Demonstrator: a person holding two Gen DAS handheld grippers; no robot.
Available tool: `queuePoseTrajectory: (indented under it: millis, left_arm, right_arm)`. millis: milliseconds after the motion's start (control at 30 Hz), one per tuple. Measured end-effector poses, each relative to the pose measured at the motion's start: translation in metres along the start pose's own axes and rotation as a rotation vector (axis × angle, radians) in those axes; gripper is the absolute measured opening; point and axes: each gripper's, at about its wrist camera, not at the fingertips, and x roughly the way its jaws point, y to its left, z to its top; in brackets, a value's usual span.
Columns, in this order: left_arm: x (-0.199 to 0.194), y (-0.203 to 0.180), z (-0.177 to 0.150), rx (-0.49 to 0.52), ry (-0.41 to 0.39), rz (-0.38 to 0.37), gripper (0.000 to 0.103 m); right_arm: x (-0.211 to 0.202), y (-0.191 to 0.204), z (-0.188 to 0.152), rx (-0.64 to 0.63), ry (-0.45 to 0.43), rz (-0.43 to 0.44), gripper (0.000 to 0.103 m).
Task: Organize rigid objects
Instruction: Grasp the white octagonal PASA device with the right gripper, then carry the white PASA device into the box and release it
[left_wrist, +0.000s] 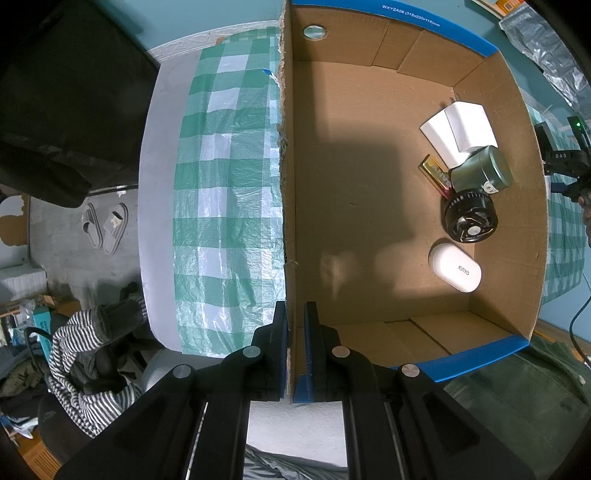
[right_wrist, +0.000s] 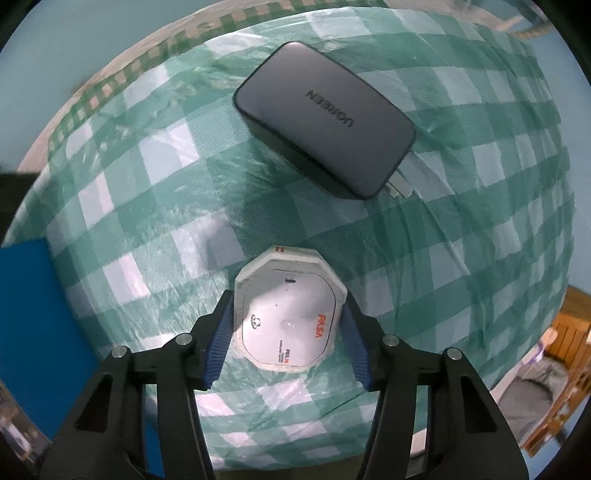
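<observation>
Left gripper (left_wrist: 295, 332) pinches the cardboard box (left_wrist: 369, 184) wall. Right gripper (right_wrist: 286, 328) straddles the white octagonal case (right_wrist: 290, 314), pads beside its sides, contact unclear. Dark charger (right_wrist: 325, 122) lies beyond the fingertips.

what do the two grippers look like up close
Both look alike. The left gripper and the right gripper have matte black angular plastic frames with cut-out slots, round silver pivot pins on the linkages, and two fingers faced with ribbed blue pads. No cables, markings or sleeves show on either one in these views.
</observation>
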Motion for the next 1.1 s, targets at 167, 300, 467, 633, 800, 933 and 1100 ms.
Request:
queuePoseTrajectory:
  millis: [167,300,467,633,800,933,1100]
  left_arm:
    - [0.000,0.000,-0.001,-0.001,0.000,-0.001,0.007]
    - [0.000,0.000,0.000,0.000,0.000,0.001,0.007]
    - [0.000,0.000,-0.001,0.001,0.000,0.001,0.007]
    - [0.000,0.000,0.000,0.001,0.001,0.001,0.007]
    - [0.001,0.000,0.000,0.004,0.001,0.002,0.007]
    - [0.001,-0.001,0.000,0.004,0.002,0.002,0.007]
    - [0.001,-0.001,0.000,0.004,0.002,0.002,0.007]
  right_arm:
    - [0.001,0.003,-0.005,-0.050,0.020,0.010,0.054]
    - [-0.007,0.007,-0.017,-0.128,0.023,0.007,0.054]
    - [-0.020,0.020,-0.034,-0.245,0.009,-0.012,0.054]
    - [-0.041,0.043,-0.047,-0.363,-0.017,0.003,0.054]
    - [-0.068,0.056,-0.057,-0.449,-0.048,0.023,0.054]
    - [-0.084,0.073,-0.064,-0.521,-0.070,0.039,0.054]
    - [-0.103,0.098,-0.078,-0.611,-0.090,0.043,0.054]
